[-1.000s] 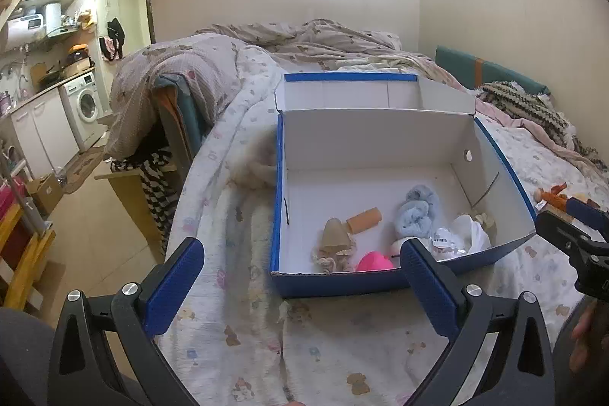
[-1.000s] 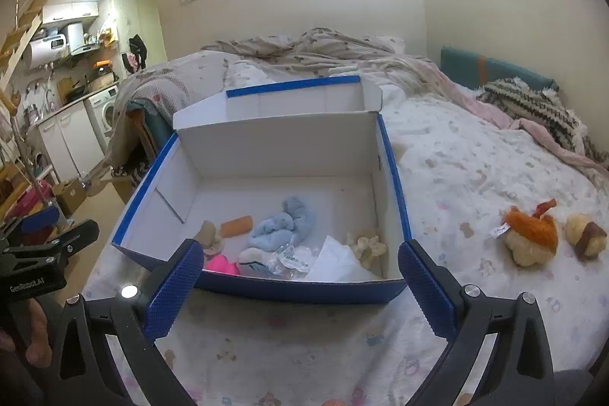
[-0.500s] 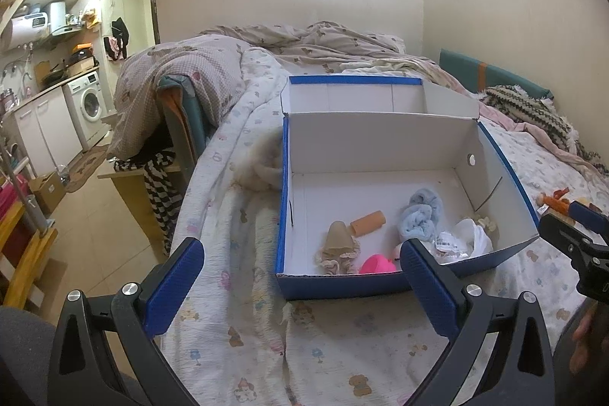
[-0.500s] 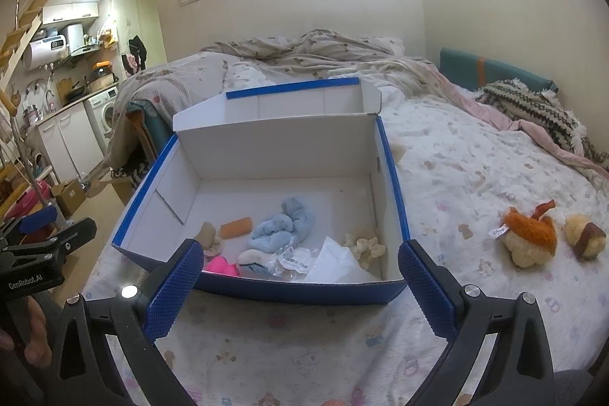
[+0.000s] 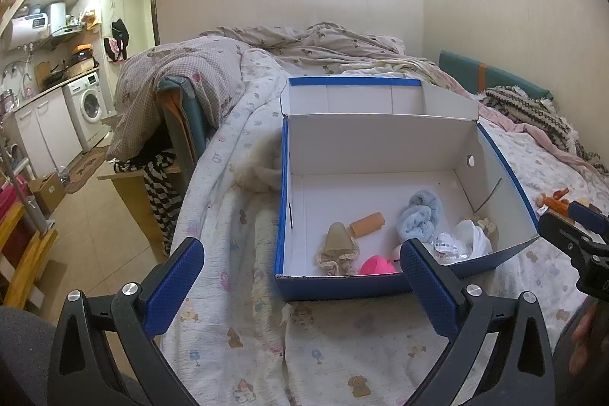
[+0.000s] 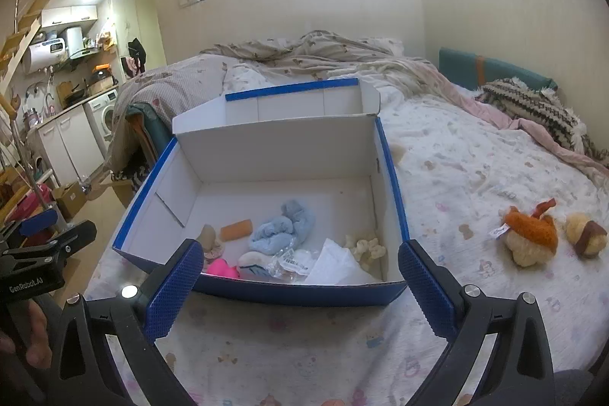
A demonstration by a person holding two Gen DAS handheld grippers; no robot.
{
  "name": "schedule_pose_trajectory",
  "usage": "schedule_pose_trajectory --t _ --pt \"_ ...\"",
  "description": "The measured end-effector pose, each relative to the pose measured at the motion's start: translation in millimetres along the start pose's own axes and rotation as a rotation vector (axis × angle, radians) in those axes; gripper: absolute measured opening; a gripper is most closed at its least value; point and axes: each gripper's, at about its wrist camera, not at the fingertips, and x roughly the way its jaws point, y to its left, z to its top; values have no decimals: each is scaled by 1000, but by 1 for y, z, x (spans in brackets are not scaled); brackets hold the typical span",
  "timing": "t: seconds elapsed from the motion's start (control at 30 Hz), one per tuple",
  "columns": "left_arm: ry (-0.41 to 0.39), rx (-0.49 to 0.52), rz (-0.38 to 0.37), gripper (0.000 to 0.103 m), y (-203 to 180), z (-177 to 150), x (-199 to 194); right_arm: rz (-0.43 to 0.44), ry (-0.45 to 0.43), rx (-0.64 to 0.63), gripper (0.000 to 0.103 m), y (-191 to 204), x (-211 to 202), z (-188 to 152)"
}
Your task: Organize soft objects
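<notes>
An open blue-and-white cardboard box [image 5: 380, 155] [image 6: 281, 147] lies on the bed. Inside it are a light blue cloth [image 5: 420, 215] [image 6: 283, 231], an orange roll [image 5: 367, 223] [image 6: 236, 230], a beige doll-like piece [image 5: 337, 246], a pink toy [image 5: 377, 265] [image 6: 220, 268] and a white plastic bag [image 5: 462, 244] [image 6: 327, 263]. An orange plush [image 6: 531, 234] and a brown-and-cream plush [image 6: 584, 234] rest on the sheet to the box's right. A fluffy cream thing [image 5: 260, 170] lies against the box's left wall. My left gripper [image 5: 300, 276] and right gripper [image 6: 298, 276] are open and empty, just short of the box's near wall.
Rumpled quilts [image 5: 304, 44] pile up at the bed's far end, with a striped knit throw [image 6: 533, 105] at the right. Left of the bed are a draped chair [image 5: 179, 101], a washing machine [image 5: 89, 105] and tiled floor [image 5: 95, 231].
Both views have shifted slightly; the box sits a little further right in the left wrist view. Both grippers stay open and nothing in the box has moved.
</notes>
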Motion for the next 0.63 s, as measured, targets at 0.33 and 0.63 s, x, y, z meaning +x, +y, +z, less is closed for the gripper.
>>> schedule_pose_trajectory --t 0.33,0.63 --pt "1 -1 -3 103 0 0 0 2 -1 -3 103 2 1 2" --pt "1 -2 -11 103 -2 1 1 10 -2 1 103 5 2 3"
